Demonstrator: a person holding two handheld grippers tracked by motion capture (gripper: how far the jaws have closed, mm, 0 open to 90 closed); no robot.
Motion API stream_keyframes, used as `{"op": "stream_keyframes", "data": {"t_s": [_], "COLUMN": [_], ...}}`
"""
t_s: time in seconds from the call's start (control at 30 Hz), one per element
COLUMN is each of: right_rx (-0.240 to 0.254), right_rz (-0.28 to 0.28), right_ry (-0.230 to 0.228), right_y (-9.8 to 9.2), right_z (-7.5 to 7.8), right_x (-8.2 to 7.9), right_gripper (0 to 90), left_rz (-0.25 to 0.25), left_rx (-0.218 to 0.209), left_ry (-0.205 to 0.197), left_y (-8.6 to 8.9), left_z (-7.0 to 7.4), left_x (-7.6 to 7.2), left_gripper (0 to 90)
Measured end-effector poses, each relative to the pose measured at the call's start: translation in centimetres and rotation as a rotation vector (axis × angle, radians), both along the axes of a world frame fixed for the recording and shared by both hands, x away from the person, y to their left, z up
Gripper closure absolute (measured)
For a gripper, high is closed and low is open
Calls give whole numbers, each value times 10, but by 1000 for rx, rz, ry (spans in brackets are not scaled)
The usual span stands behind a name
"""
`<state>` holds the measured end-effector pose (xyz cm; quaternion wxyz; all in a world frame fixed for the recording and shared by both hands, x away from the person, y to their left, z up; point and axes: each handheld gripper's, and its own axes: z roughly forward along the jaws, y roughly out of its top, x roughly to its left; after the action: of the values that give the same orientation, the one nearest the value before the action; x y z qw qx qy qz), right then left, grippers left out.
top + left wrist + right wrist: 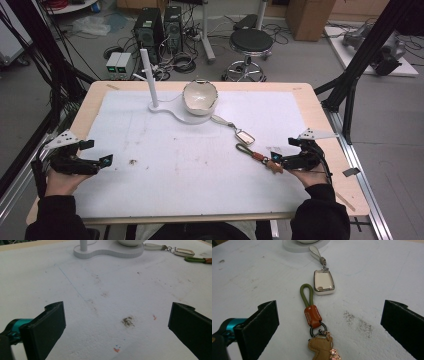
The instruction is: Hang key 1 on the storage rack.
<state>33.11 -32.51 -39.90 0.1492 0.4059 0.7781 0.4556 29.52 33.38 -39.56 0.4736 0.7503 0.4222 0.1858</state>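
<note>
A keychain with a green loop (307, 293) and an orange leather tag (312, 316) lies on the white mat (165, 170). Its brown charm (320, 346) sits lowest in the right gripper view. My right gripper (329, 308) stands open with wide jaws on either side of it, not touching it. The same keychain (252, 154) and right gripper (282, 151) show at the table's right. Beyond the loop lies a white key fob (323, 282) on a pale strap. My left gripper (96, 153) is open over bare mat at the left, with only a dark stain (128, 321) between its jaws (117, 311).
A white stand (172, 111) with an upright post (149, 75) and a white bowl (200, 97) sits at the back middle of the table. A stool (250, 42), computer towers and cables stand on the floor behind. Black frame struts flank both table sides.
</note>
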Motion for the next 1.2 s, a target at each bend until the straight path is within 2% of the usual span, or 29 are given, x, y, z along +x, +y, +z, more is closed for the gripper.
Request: {"op": "stream_keyframes", "data": {"t_s": [0.67,1.2], "right_rx": [-15,-50], "right_rz": [4,53], "right_ry": [11,34], "right_y": [2,21], "right_z": [-2,-1], "right_x": [3,8], "right_gripper": [6,6], "left_rz": [-3,-25], "left_rx": [16,11], "left_ry": [2,14], "left_y": [-2,-8], "left_z": [-1,-2], "left_x": [1,3], "left_gripper": [17,17]}}
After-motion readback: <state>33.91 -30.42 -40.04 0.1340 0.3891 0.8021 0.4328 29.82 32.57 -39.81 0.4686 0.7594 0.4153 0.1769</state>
